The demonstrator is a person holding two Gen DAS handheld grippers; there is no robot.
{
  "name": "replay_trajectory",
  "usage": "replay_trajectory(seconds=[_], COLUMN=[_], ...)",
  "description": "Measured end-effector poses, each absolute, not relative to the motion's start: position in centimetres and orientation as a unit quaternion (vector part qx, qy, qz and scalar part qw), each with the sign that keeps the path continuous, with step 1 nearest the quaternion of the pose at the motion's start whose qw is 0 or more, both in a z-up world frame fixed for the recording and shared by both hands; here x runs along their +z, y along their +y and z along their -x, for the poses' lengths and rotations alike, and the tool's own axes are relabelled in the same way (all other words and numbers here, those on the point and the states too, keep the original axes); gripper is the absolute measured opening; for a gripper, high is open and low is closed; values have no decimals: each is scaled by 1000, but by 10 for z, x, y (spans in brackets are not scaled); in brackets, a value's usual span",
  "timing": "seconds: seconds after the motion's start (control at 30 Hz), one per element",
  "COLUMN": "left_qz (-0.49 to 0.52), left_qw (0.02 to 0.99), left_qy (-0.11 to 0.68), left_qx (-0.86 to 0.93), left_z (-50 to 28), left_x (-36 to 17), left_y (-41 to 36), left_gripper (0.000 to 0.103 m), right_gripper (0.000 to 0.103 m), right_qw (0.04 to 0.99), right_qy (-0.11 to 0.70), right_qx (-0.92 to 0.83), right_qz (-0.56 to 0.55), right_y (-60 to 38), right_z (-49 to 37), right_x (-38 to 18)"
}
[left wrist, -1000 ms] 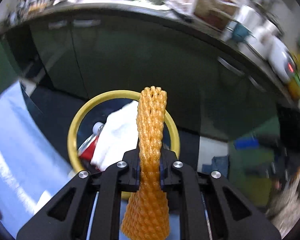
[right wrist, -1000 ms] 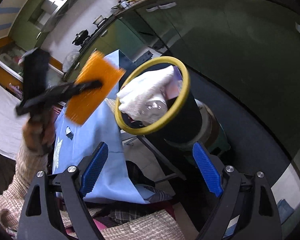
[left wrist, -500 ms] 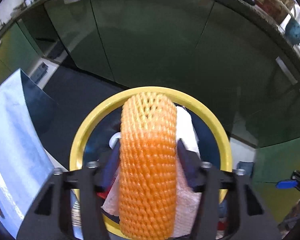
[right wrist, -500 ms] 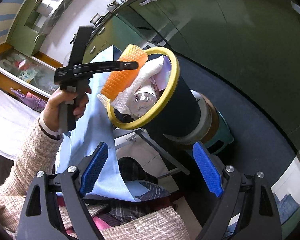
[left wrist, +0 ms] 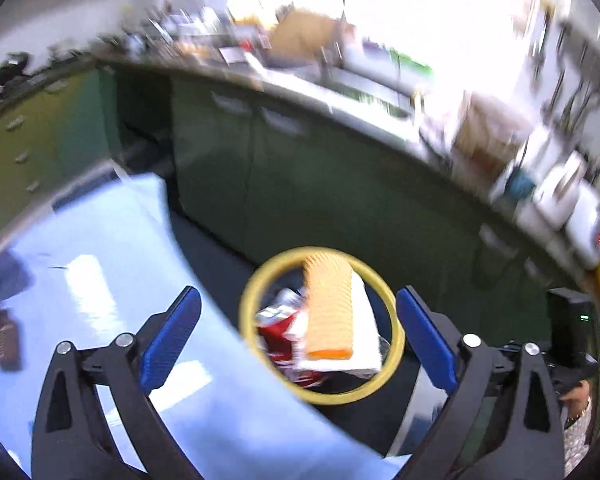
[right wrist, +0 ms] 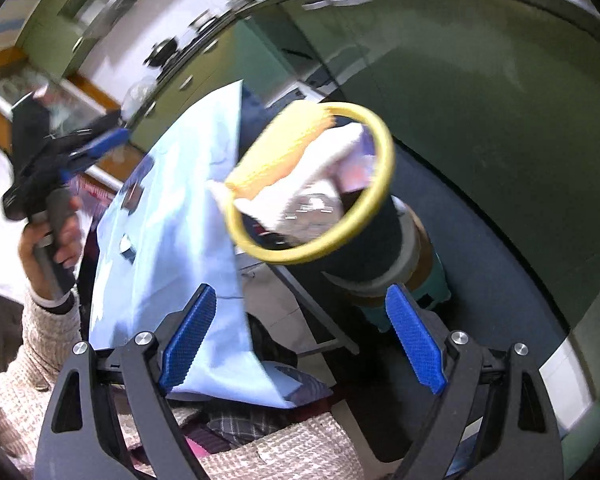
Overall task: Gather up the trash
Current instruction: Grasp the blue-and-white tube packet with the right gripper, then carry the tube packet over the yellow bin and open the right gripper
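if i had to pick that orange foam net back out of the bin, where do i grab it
Grip the foam net at its upper end, which sticks up past the yellow rim, coming from above with the jaws across its narrow width. It lies loose on the white paper, soft and springy, so it should squeeze easily.

A second ago the left tool (left wrist: pixel 298 338) was clamped on the orange foam net (left wrist: pixel 329 306). Its jaws have just been opening and now stand wide with nothing between them. The net has left the tool and lies across the top of the trash in the yellow-rimmed bin (left wrist: pixel 396 344), on the white paper (left wrist: pixel 362 334), one end sticking out over the rim at about 10 o'clock in the right wrist view. In the right wrist view the left tool (right wrist: pixel 96 146) has drawn back from over the bin toward 9 o'clock, and the hand (right wrist: pixel 50 240) holding it is now well apart from the bin. In its own view the bin looks smaller and sits lower in the picture, with more of the blue tabletop (left wrist: pixel 100 264) showing at 8 o'clock.
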State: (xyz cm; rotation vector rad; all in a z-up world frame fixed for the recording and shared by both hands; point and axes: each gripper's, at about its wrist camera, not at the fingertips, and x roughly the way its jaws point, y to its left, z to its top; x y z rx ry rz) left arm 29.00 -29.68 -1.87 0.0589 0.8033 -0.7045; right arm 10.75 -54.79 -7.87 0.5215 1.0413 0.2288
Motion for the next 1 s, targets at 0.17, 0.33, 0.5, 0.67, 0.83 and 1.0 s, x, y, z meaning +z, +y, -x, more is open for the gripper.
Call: replay_trajectory(seconds=[0.17,0.33,0.5,0.67,0.83,1.0], left_qz=[9,17,93,161,163,136], left_qw=[920,962,970,954,952,954], left_qy=[284,234,214,249,254,263], left_qx=[-271,-141,-64,-56,-53,-55], left_z=[-263,-264,-279,-289,-290,-290], left_x=[15,9,-26,-51,-58,-68], left_y=[-168,-50,43,84,90,75], left_gripper=[96,96,96,96,96,96], right_gripper=[86,86,80,62,46,26], right_qw=[837,837,804,751,720,720], right_qy=[497,479,463,491,524,534], right_qx=[167,255,366,392,391,375], right_qz=[-154,-71,73,203,233,236], right_y=[-462,-347,-212,-132,-117,-124], right_z=[-157,-215,-263,-284,-295,-295], right_x=[-41,-13,-14,-54,-94,-108])
